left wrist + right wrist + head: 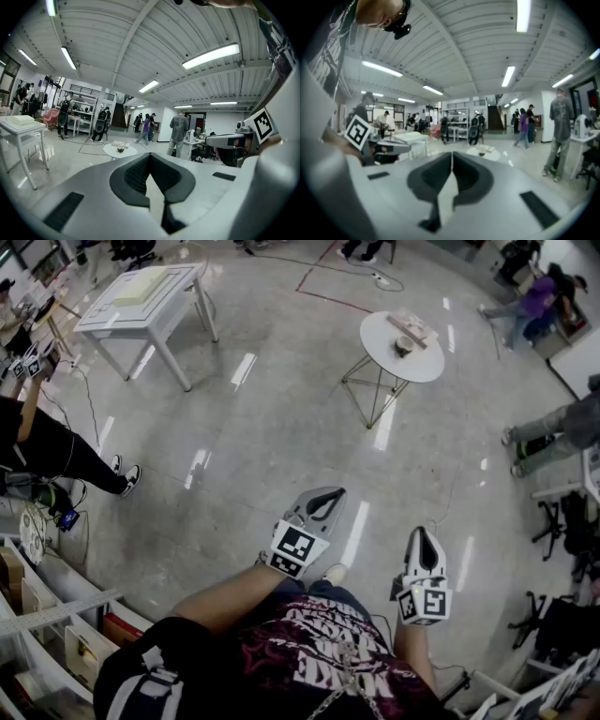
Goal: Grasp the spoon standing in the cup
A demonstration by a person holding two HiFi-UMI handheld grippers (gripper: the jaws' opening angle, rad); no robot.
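Observation:
A small dark cup point(404, 347) stands on a round white table point(427, 364) far ahead on the shiny floor; at this distance I cannot make out a spoon in it. My left gripper point(330, 493) and my right gripper point(421, 532) are held close to the person's body, several steps short of that table, both shut and empty. In the left gripper view the round table point(112, 152) with the cup point(121, 149) shows just above the closed left gripper point(149, 154). The right gripper point(451, 153) points toward the same table point(492, 153).
A white rectangular table point(141, 301) stands at the back left. Shelves point(47, 615) line the left edge beside a standing person point(47, 451). Office chairs point(567, 531) and more people point(539, 296) are at the right. A pale block point(412, 326) lies on the round table.

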